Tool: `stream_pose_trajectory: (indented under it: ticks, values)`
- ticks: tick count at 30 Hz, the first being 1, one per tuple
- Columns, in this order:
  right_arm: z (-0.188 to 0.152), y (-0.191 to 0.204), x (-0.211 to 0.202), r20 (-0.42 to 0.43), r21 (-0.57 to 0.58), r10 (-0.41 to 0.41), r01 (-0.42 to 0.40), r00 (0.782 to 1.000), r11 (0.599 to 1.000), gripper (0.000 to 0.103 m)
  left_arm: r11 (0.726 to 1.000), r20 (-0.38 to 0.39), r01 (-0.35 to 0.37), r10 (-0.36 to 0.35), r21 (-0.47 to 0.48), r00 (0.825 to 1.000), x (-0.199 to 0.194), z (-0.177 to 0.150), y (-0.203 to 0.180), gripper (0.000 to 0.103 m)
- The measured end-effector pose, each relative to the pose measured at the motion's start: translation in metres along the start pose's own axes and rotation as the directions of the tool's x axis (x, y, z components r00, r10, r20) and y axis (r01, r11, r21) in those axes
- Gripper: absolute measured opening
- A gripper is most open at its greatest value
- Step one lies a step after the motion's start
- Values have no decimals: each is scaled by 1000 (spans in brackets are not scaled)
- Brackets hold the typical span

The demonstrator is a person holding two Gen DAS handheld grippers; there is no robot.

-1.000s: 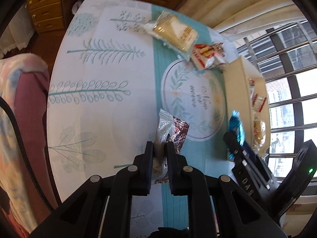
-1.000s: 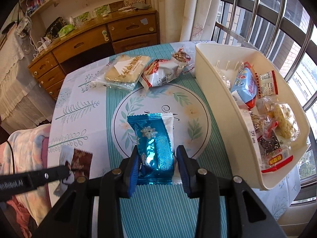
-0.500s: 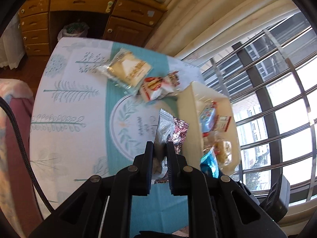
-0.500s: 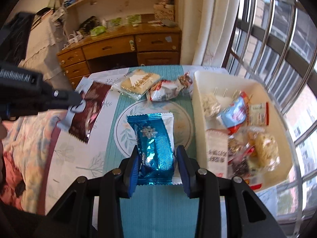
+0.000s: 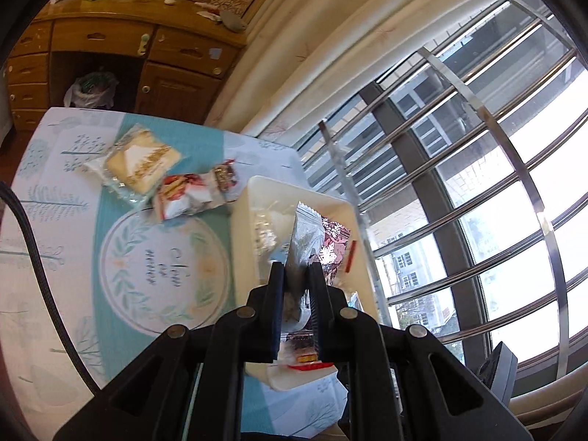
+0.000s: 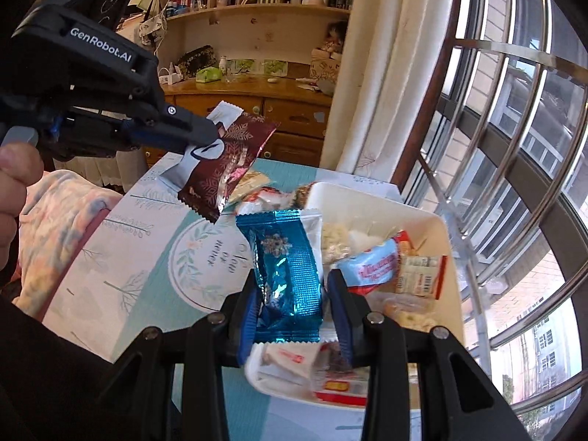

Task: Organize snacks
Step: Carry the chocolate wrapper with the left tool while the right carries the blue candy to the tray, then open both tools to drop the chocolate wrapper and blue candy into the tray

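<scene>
The left gripper [image 5: 297,271] pinches a maroon snack packet [image 6: 227,163] edge-on; the right gripper [image 6: 292,296] clamps a blue foil packet [image 6: 286,272]. Both hang above the white bin [image 6: 446,242], which already holds several snacks. Each should lower in turn toward a bare patch before letting go, since the 2 tools sit close. The bin stands at the table edge [image 5: 294,154] beside the window bars [image 5: 477,169], leaving open room only on the tablecloth [image 6: 121,257] side.

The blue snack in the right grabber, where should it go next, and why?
Probably lower it a little into the white bin and then let go. The right gripper is shut on the blue snack packet, which already hangs over the bin's near edge, where other snacks lie.
</scene>
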State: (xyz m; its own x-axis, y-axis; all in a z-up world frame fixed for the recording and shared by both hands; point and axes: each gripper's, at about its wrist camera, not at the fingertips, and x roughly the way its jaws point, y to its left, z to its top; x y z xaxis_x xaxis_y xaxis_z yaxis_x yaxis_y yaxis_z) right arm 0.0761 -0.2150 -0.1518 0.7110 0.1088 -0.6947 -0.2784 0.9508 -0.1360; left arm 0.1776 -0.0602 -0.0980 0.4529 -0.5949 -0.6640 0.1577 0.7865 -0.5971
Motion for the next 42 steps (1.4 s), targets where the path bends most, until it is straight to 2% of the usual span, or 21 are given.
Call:
stream_pose_trajectory:
  ticks: [13,14,16,17,18,19,21,26,34,42]
  values:
    - [-18,-73,1,-27,-14,-48,48,998,999,37,997,-32,79,-79,9,996,66,-9,-59,13]
    - [-20,-77,2,-29,-14,-61,61,998,998,38,997,-36,77,-76,10,996,69,-10,-62,15]
    - [-21,-83,3,-37,-11,-77,76,996,997,41,997,-38,72,-72,4,997,74,-11,-66,38]
    - [-22,-86,3,-40,-7,-79,79,996,997,43,998,-38,60,-59,3,998,75,-12,-68,46]
    - [-23,-87,3,-40,-2,-78,78,996,997,47,999,-36,36,-36,7,999,75,-12,-68,58]
    - [-24,-89,3,-37,4,-77,77,996,997,50,1000,-32,9,-8,15,999,74,-13,-69,64]
    - [-24,-90,2,-35,9,-73,73,997,997,52,999,-23,-35,35,26,999,72,-14,-70,69]
    - [-26,-83,2,-43,6,-47,47,998,999,54,990,-18,-137,138,19,990,64,-13,-62,73]
    - [-22,-70,4,-74,40,-38,41,997,998,54,968,-29,-249,249,-25,968,41,-23,-30,79]
    - [-20,-51,15,-161,158,-6,32,987,987,54,952,-59,-303,300,-48,952,7,-41,19,80]
